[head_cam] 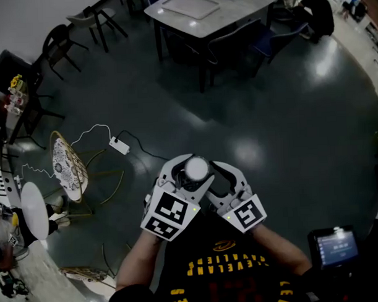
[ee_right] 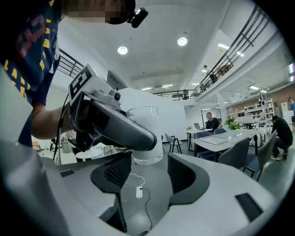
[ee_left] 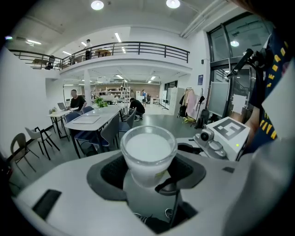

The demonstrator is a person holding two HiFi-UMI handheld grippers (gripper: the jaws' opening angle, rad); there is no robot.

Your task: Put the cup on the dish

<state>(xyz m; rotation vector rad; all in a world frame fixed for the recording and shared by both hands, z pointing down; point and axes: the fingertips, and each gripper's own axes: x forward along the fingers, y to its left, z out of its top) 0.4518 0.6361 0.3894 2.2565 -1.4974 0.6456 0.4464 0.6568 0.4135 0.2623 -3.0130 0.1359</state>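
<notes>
Centre: the left gripper (ee_left: pixel 147 171) is closed on the cup (ee_left: pixel 148 154), its dark pads (ee_left: pixel 109 171) set against the clear wall low on either side; the cup stands upright, its inside showing white, carried in the air over the dark floor (head_cam: pixel 268 101); in the head view it hangs to the right of the white power strip (head_cam: pixel 119 145) and nearer the person than that strip. The right gripper (ee_right: pixel 146 174) is spread wide with nothing between its jaws; the power strip shows on the floor through their gap; this gripper lies just beside the left one, on the side away from the power strip, its tips close to the cup. A grey table (head_cam: pixel 202 10) stands well beyond the power strip.
</notes>
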